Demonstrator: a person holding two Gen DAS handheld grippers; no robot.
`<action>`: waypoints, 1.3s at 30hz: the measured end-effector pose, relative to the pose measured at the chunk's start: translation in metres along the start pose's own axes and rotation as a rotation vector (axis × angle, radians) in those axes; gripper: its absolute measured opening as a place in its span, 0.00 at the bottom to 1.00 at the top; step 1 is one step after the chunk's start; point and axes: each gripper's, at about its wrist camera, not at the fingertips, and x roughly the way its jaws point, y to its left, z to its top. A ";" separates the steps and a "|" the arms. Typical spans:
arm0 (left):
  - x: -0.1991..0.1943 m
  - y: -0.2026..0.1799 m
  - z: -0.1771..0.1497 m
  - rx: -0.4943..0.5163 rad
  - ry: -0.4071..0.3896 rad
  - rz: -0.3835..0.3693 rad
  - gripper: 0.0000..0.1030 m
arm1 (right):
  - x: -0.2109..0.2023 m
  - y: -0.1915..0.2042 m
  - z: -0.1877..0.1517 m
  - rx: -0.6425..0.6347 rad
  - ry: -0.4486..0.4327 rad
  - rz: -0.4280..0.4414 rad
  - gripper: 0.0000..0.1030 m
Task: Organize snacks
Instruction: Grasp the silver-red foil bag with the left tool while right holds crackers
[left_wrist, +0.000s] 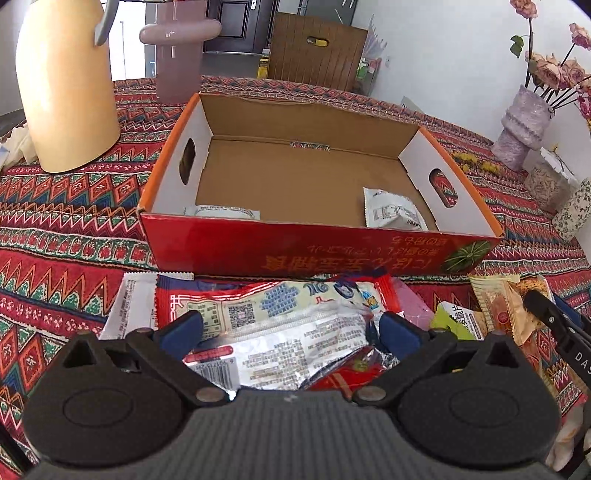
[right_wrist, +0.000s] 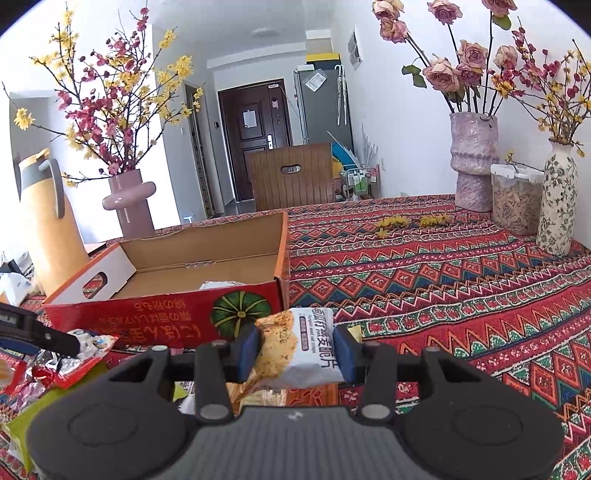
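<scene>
- Right wrist view: the right gripper (right_wrist: 295, 350) clamps an oat-crisp packet (right_wrist: 295, 347) just in front of the box (right_wrist: 166, 317), long axis across the jaws, tilted.
- Left wrist view alone shows the left gripper (left_wrist: 288, 325), jaws wide apart, over a foil packet (left_wrist: 280, 347); two white packets (left_wrist: 395, 214) lie inside the box.
- A patterned cloth (right_wrist: 443, 280) covers the table; vases (right_wrist: 472, 162) stand beyond the box, by a white wall.

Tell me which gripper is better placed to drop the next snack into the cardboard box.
Probably the right gripper: it already clamps an oat crisp packet just short of the box. The left gripper straddles a silver packet, grip unclear.
</scene>
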 end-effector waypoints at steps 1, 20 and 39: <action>0.002 -0.001 -0.001 -0.001 0.001 0.007 1.00 | 0.000 -0.001 -0.001 0.003 0.000 0.002 0.42; -0.021 -0.014 -0.005 0.050 -0.083 -0.031 0.34 | -0.013 0.000 -0.002 0.021 -0.020 0.039 0.43; -0.042 0.005 -0.047 0.471 -0.220 0.086 0.99 | -0.029 0.011 -0.006 0.017 -0.023 -0.010 0.43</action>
